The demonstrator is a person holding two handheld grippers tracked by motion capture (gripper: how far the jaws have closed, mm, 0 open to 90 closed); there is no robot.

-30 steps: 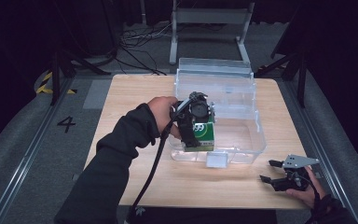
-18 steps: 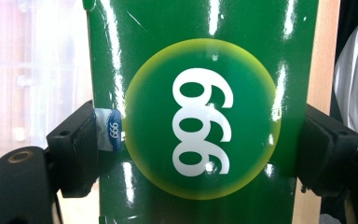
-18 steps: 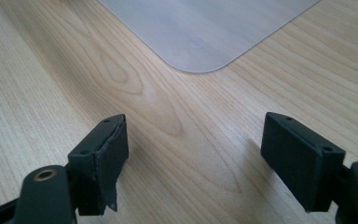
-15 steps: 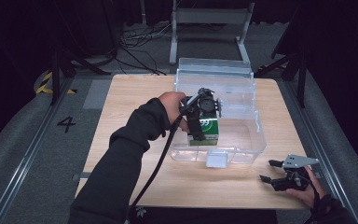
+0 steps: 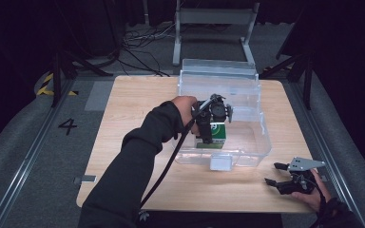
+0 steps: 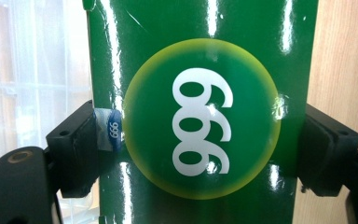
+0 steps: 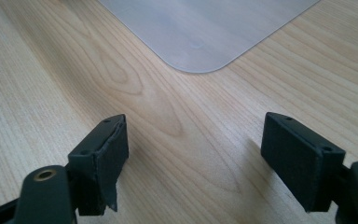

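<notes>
Lowering the green box [image 5: 216,133] into the clear bin [image 5: 261,137] at mid-desk, left gripper [image 5: 209,135] clamped on its sides (label upside down). Right gripper [image 5: 285,183] sits spread at the desk's near right corner. Next, probably: set down, release.

A light wooden bench [image 5: 138,109] with rounded corners stands on a grey floor [image 5: 33,156]. A clear plastic bin [image 5: 261,142] sits directly on the bench, toward its far right part, with its lid standing open at the far side. The right tongs [image 5: 276,173] rest low on the bench near its near right corner, just beside the bin's front corner. The left half of the bench is bare wood grain.
</notes>
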